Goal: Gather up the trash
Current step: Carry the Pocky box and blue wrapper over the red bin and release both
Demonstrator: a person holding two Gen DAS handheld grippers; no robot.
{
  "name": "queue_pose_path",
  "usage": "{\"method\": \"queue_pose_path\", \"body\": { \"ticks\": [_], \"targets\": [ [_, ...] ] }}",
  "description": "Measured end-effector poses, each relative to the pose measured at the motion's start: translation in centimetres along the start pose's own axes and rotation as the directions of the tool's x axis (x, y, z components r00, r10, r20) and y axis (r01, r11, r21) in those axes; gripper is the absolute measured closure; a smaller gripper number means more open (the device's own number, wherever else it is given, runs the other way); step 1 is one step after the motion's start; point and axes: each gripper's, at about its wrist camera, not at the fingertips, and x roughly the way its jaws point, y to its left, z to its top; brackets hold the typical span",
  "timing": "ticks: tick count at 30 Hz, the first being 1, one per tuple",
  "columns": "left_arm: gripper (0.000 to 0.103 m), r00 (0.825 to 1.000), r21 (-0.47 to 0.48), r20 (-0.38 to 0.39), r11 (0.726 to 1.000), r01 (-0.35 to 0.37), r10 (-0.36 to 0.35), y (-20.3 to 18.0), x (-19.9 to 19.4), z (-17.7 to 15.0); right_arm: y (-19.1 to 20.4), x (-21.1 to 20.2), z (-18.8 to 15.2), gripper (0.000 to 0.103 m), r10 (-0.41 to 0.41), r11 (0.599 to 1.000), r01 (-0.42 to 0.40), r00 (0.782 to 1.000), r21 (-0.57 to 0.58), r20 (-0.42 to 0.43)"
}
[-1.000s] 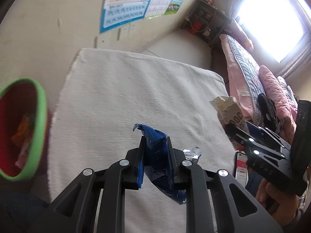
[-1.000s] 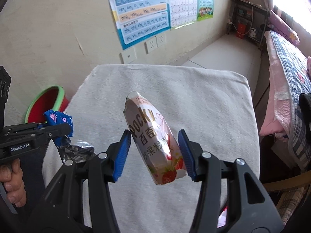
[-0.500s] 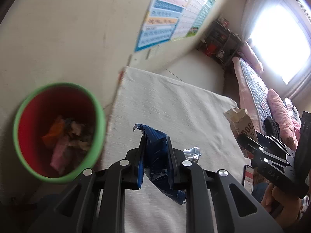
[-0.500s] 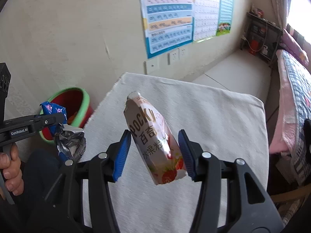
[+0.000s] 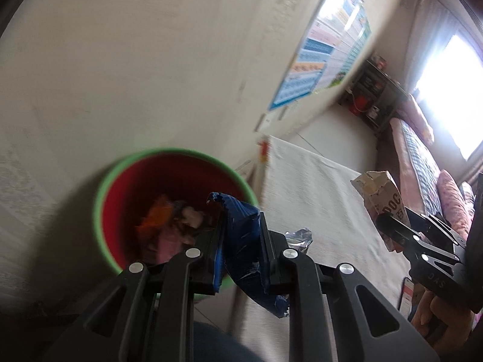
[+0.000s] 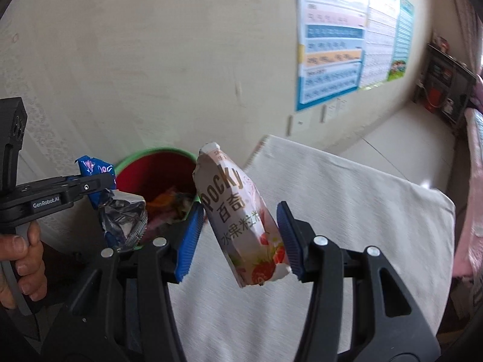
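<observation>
My left gripper (image 5: 240, 235) is shut on a crumpled blue wrapper (image 5: 241, 226) with a silver inside, held just above and in front of the red bin with a green rim (image 5: 99, 199). The bin holds several scraps. My right gripper (image 6: 238, 229) is shut on a pink and white Pocky packet (image 6: 238, 211), held upright above the white cloth. In the right wrist view the left gripper (image 6: 90, 185) shows at the left with the blue wrapper (image 6: 122, 218), next to the bin (image 6: 142, 155). The right gripper and Pocky packet (image 5: 383, 199) show at the right of the left wrist view.
A table covered in white cloth (image 6: 347, 211) lies to the right of the bin. A beige wall with posters (image 6: 332, 51) stands behind. A bed with pink bedding (image 5: 422, 150) and a dark shelf (image 5: 374, 96) are at the far right.
Both grippers have swung left, away from the table towards the bin. The bin has moved from the left edge to the centre of both views. Both grips are unchanged.
</observation>
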Motion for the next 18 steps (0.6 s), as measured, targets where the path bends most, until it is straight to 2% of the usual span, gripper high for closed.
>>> {"method": "queue_pose_path", "body": {
  "ticks": [5,7,10,15,18],
  "targets": [
    [0.087,0.998,-0.009,0.028,0.998,-0.064,0.064,3.1,-0.9,1.0,3.2,1.8,1.7,0.054,0.056,0.998,-0.056,0.998,-0.026,0.003],
    [0.087,0.996,-0.007,0.036,0.996,-0.087,0.087,4.1,-1.2,1.3,4.5,2.7,2.3,0.061,0.074,0.996,-0.074,0.997,-0.043,0.004],
    [0.087,0.993,-0.009,0.037,0.994,-0.108,0.108,5.6,-1.2,1.9,6.1,4.3,2.8,0.061,0.093,0.994,-0.094,0.996,-0.06,-0.01],
    [0.087,0.993,-0.032,0.019,0.993,-0.118,0.118,7.8,-0.3,1.9,7.5,7.5,3.8,0.071,0.13,0.989,-0.132,0.991,-0.061,-0.039],
    [0.087,0.994,-0.039,0.009,0.993,-0.111,0.111,8.2,0.2,1.6,7.1,7.8,4.3,0.071,0.134,0.99,-0.135,0.99,-0.042,-0.038]
  ]
}}
